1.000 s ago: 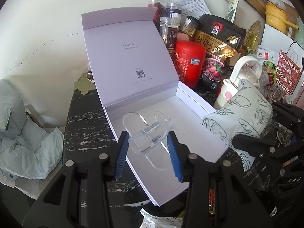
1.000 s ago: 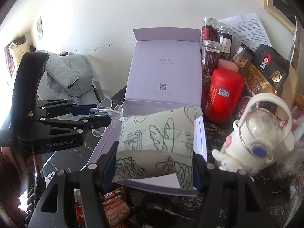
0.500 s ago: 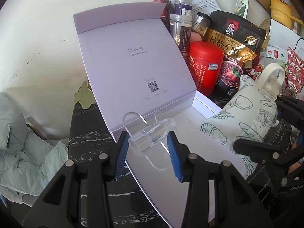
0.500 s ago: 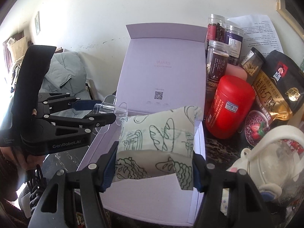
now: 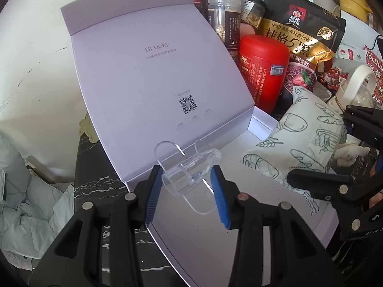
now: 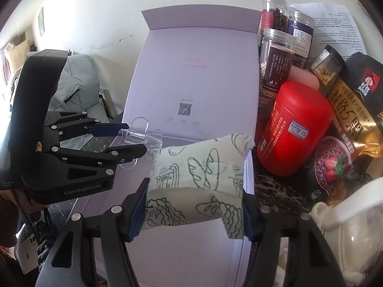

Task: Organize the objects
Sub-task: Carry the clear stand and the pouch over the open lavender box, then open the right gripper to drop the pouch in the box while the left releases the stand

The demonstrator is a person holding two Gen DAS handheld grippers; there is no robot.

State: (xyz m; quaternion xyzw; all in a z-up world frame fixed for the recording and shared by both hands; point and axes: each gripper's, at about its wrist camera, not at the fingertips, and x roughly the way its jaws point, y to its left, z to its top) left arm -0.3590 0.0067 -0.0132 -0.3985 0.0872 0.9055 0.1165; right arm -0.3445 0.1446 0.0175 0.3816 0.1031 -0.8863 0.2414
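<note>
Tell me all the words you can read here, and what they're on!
"uLucky": inside the open lavender box lid.
"QUAKER": black-and-gold oat bag.
"PICC": red round canister.
"GenRobot.AI": black left gripper.
Jar labels, printed paper sheet, lid's small print: too small.

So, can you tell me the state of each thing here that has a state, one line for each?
Box: lid open, standing up; nothing lies in it.
Clear stand: held in the left gripper, over the box.
Tissue pack: held in the right gripper, over the box.
Red can: lid on, upright.
Jars: lids on, upright.
</note>
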